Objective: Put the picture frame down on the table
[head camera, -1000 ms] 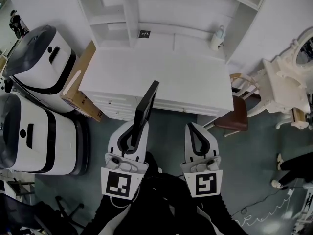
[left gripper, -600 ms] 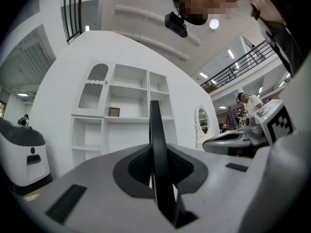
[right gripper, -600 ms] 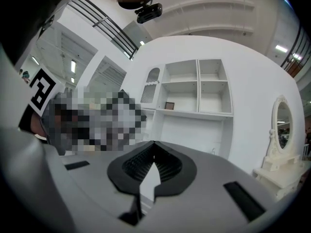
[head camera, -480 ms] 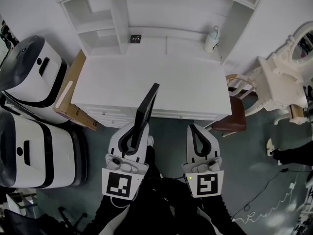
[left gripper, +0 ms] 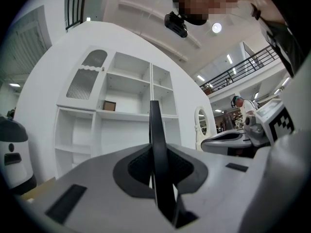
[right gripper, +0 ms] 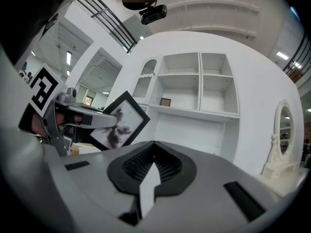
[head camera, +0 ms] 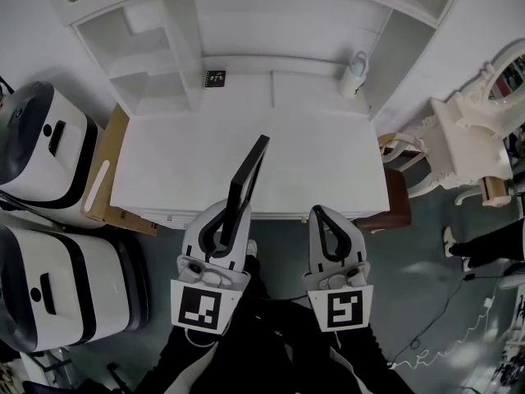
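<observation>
Nearest the camera, the left hand-held gripper (head camera: 230,216) has its jaws clamped on the lower edge of a black picture frame (head camera: 248,179). It holds the frame edge-on, reaching out over the near edge of the white tabletop (head camera: 312,154) without resting on it. Just beside it, the right hand-held gripper (head camera: 321,220) has its jaws pressed fully together with nothing between them. Farther back, a white shelf unit (head camera: 246,23) rises behind the tabletop, with a small dark-framed picture (head camera: 216,78) and a white bottle (head camera: 353,75) at its foot.
</observation>
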`<state>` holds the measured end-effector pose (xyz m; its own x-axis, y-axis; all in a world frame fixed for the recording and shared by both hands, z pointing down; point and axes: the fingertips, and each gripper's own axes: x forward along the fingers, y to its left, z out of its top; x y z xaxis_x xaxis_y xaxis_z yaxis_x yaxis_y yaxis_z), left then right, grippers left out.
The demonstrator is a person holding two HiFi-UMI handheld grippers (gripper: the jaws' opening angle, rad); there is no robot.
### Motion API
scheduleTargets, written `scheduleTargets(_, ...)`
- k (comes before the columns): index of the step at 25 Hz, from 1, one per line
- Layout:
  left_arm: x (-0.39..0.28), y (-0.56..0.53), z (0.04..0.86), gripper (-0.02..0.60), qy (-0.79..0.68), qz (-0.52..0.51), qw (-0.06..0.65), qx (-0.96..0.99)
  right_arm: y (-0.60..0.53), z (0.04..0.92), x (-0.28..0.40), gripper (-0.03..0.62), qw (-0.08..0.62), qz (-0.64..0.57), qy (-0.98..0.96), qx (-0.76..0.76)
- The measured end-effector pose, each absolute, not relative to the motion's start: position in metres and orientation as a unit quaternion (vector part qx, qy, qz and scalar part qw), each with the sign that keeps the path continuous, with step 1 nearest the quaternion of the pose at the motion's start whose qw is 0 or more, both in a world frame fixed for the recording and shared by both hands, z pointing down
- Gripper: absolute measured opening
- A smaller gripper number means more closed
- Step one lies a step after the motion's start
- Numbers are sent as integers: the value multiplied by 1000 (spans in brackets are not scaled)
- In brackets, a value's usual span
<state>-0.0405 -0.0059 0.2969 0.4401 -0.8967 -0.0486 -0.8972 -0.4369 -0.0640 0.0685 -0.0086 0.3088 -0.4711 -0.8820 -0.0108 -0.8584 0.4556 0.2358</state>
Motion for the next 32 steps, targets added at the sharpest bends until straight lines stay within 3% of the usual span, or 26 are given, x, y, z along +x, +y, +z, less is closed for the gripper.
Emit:
scheduleTargets(19, -71, -164, 290, 43, 488, 1, 30, -872, -158, 300, 36, 2, 72, -100, -826, 551)
scheduleTargets(32, -68, -206, 296, 43, 471, 1, 18, -882, -199, 310, 45, 2, 62, -47, -810, 581)
